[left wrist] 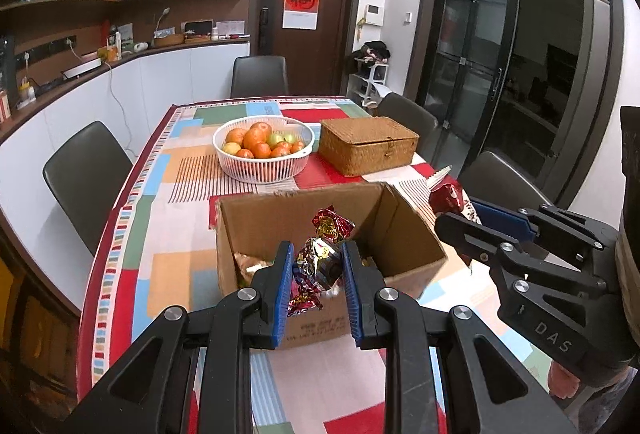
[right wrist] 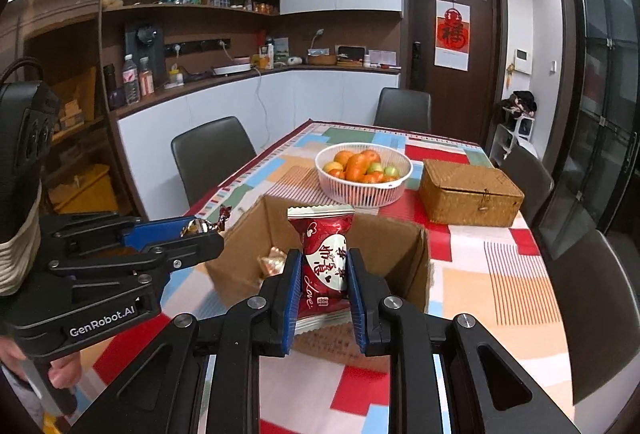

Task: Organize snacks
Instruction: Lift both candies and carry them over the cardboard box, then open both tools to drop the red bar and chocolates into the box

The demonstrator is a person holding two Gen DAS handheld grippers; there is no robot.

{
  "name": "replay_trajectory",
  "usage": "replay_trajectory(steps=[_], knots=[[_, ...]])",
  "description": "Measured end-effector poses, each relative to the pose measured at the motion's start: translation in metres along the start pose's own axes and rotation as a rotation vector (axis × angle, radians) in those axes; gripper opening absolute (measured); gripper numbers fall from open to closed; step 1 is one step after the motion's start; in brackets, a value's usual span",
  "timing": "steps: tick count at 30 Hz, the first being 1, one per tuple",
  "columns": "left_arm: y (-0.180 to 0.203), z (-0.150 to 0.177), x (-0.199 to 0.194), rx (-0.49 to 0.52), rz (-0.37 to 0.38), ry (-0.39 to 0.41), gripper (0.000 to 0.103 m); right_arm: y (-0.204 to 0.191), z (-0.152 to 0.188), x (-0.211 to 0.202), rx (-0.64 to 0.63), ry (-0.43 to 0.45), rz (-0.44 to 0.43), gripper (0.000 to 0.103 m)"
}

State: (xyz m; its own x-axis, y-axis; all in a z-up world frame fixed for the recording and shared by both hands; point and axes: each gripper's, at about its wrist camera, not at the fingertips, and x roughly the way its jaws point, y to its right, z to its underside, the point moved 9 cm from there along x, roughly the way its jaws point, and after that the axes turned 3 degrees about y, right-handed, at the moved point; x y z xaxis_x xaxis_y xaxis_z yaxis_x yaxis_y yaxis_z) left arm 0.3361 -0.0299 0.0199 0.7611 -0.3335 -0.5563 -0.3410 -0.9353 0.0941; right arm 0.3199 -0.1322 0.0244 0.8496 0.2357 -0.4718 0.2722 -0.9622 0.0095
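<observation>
Left claw (left wrist: pixel 316 266) clamped on foil candy (left wrist: pixel 320 262); right claw (right wrist: pixel 324 280) clamped on red packet (right wrist: pixel 326 254). Both hover over the box (left wrist: pixel 404 234); drop lies straight below.

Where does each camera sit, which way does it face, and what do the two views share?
Left wrist: sits on the left gripper, faces along its fingers at a foil candy over the cardboard box; the right gripper shows at right.
Right wrist: sits on the right gripper, faces a red snack packet; the left gripper and a hand show at left.
Shared: box, fruit basket, wicker box.
</observation>
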Motion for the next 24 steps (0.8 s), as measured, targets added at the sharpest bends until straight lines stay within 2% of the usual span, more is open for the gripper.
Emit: replay_trajectory(steps=[8, 17, 19, 20, 22, 24], knots=[[-0.011, -0.02, 0.035, -0.014, -0.013, -0.066, 0.025, 0.022, -0.017, 0.032, 0.045, -0.059, 0.002, 0.023], [-0.025, -0.019, 0.075, -0.031, -0.045, -0.16, 0.025, 0.042, -0.012, 0.072, 0.055, -0.154, 0.034, 0.023], [-0.028, -0.018, 0.083, -0.041, -0.051, -0.18, 0.029, 0.045, -0.009, 0.081, 0.061, -0.182, 0.039, 0.023], [-0.031, -0.017, 0.086, -0.046, -0.062, -0.189, 0.036, 0.046, -0.007, 0.084, 0.063, -0.193, 0.041, 0.023], [-0.032, -0.016, 0.085, -0.039, -0.076, -0.179, 0.037, 0.048, -0.001, 0.092, 0.072, -0.23, 0.035, 0.024], [-0.033, -0.014, 0.081, -0.033, -0.088, -0.174, 0.038, 0.051, 0.004, 0.094, 0.089, -0.245, 0.043, 0.03]])
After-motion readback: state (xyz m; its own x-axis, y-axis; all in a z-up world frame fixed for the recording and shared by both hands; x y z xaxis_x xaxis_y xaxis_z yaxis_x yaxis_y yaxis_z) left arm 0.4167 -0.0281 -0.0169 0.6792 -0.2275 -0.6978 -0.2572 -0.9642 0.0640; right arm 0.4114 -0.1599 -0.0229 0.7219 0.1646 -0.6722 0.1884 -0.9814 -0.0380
